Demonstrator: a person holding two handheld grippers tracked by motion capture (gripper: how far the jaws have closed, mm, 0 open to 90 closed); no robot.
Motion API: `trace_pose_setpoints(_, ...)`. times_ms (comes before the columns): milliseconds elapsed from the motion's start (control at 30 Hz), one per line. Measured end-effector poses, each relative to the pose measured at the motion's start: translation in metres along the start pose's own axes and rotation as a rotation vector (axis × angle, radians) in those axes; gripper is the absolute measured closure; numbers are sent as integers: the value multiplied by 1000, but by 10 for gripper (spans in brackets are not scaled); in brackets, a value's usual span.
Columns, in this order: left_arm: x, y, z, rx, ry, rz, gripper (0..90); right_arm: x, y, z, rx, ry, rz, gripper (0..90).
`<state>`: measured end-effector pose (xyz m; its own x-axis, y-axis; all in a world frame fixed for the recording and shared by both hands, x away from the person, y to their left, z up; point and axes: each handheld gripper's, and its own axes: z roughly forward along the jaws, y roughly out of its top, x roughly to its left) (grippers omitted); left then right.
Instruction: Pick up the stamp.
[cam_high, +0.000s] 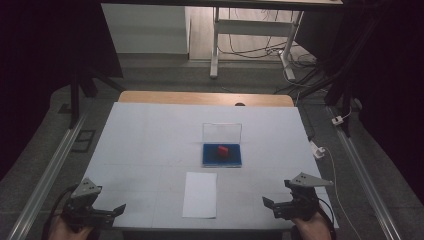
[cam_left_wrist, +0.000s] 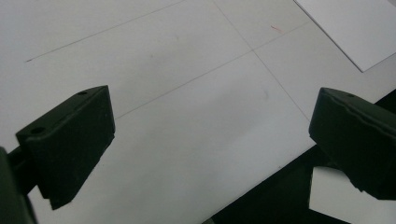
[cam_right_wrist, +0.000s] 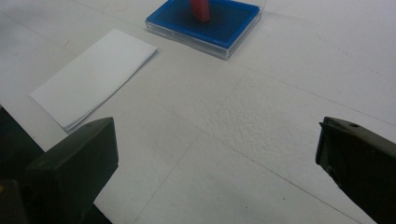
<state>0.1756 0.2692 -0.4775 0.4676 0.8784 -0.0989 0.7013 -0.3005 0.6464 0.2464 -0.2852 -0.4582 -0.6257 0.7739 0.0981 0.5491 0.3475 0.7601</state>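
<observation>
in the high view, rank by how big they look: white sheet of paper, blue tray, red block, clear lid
1. White sheet of paper, though it lies nearest the camera.
2. Blue tray and clear lid: too alike to rank.
3. Red block, clearly smallest.

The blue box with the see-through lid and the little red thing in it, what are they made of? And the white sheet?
The box looks like clear hard plastic: its lid stands open and see-through, with glossy edges. The blue inside looks soft, maybe an ink pad. The red block seems matte plastic or rubber; hard to tell. The white sheet looks like paper, thin and flat.
</observation>
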Motion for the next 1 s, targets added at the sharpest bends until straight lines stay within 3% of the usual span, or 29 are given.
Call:
trace_pose_setpoints(333,0,0,0,5,-7,6,10,4,7,-1,-15,15,-19,0)
trace_pose_setpoints(500,1,-1,-1,-3,-11,-1,10,8,10,2,-6,48,-47,0)
trace_pose_setpoints(700,2,-2,-2,-15,-24,-15,10,11,16,7,-9,54,-83,0)
trace_pose_setpoints(1000,2,-2,-2,-16,-29,-10,10,24,34,19,-26,94,-156,0)
